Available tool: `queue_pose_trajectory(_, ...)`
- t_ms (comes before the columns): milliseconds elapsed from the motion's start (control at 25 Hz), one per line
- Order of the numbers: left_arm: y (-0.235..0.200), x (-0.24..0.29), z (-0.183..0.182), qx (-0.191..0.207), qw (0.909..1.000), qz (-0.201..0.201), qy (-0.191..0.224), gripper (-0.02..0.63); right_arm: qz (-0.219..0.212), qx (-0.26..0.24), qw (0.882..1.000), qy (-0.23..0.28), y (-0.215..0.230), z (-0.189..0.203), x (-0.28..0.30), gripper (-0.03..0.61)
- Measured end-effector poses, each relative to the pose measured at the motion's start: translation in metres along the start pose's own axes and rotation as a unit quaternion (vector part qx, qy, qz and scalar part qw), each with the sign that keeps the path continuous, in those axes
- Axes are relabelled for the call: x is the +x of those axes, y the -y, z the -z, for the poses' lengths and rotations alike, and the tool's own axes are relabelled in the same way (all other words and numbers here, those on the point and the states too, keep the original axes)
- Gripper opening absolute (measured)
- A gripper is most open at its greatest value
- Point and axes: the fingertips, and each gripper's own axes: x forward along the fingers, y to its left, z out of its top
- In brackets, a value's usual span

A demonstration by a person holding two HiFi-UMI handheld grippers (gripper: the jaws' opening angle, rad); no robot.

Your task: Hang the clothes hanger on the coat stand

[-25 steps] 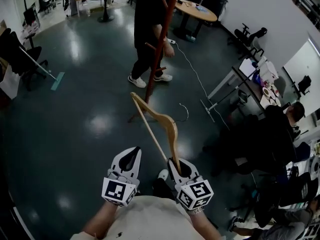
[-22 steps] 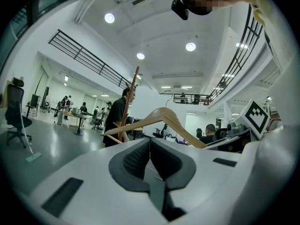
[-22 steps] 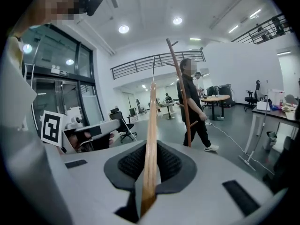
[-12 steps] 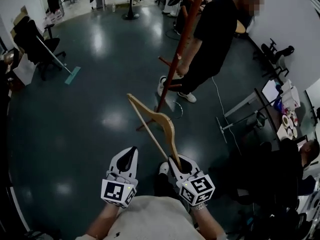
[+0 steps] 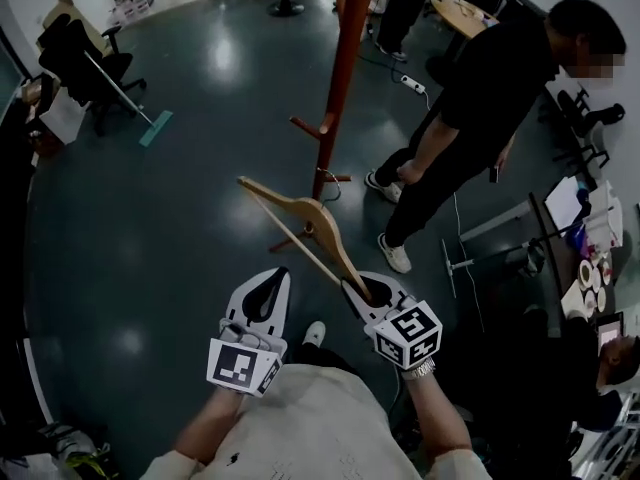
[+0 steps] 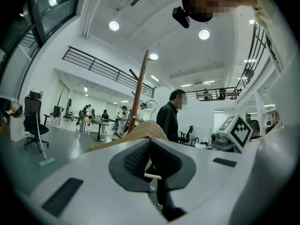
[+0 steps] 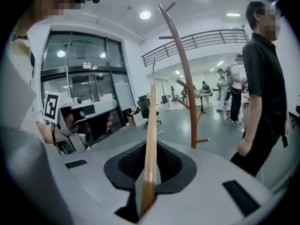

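The right gripper point(image 5: 362, 290) pinches one end of the wooden hanger point(image 5: 310, 223), which juts ahead of its jaws toward the coat stand point(image 5: 345, 68). The left gripper point(image 5: 272, 286) is pressed together, empty. This looks like the carrying step; next, lift and hook it on.

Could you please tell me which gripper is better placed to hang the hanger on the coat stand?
Right. The right gripper is shut on the hanger, which reaches toward the coat stand; the left gripper is shut on nothing.
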Motion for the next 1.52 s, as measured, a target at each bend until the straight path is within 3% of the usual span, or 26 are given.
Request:
queue_pose_trajectory(360, -0.046, 0.056, -0.009, -0.004, 0.9994, -0.035, 0.006, 0.012, -0.054, -0.013, 0.998, -0.004, 0.091, -0.051, 0.044, 0.058)
queue_pose_trajectory(720, -0.086, 0.122, 0.005, -0.011, 0.9997, 0.006, -0.02, 0.012, -0.094, -0.02, 0.994, -0.045, 0.129, -0.042, 0.108, 0.058)
queue_pose_trajectory(960, -0.105, 0.149, 0.014, -0.019, 0.9983, 0.033, -0.045, 0.012, -0.096, -0.023, 0.993, -0.058, 0.149, -0.02, 0.136, 0.058)
queue_pose_trajectory(1280, -0.106, 0.172, 0.029, -0.008, 0.995, 0.061, -0.079, 0.012, -0.119, 0.015, 0.992, -0.031, 0.172, -0.018, 0.145, 0.06)
queue_pose_trajectory(1520, -0.101, 0.175, 0.026, -0.027, 0.9968, 0.053, -0.054, 0.012, -0.094, 0.001, 0.995, -0.033, 0.184, -0.013, 0.137, 0.061)
